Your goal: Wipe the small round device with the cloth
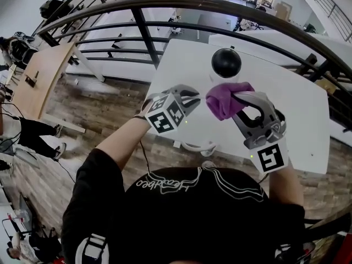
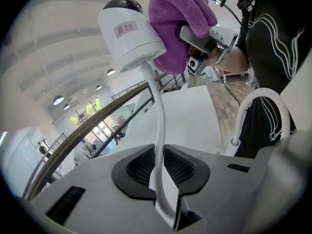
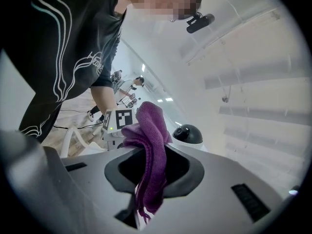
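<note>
My left tongs [image 1: 193, 99] are pinched narrow on the thin white curved stem [image 2: 159, 126] of the small round white device [image 2: 129, 33] with a glossy black dome. They hold it up in the air above the white surface [image 1: 297, 109], its head towards the far side. My right tongs [image 1: 240, 99] are clamped on a bunched purple terry cloth [image 2: 178, 18], which lies against the right side of the device's white body, as far as I can tell.

The stem worries me most. It is slim and looks springy, so a firm sideways rub could swing the head away from the cloth. It could also twist the stem loose in my pinch, and then the device would fall to the surface.

The cloth is wadded, with its ends trailing down between the pads. I judge that only a small patch will meet the device, so the dome may go unwiped unless I work round it.
</note>
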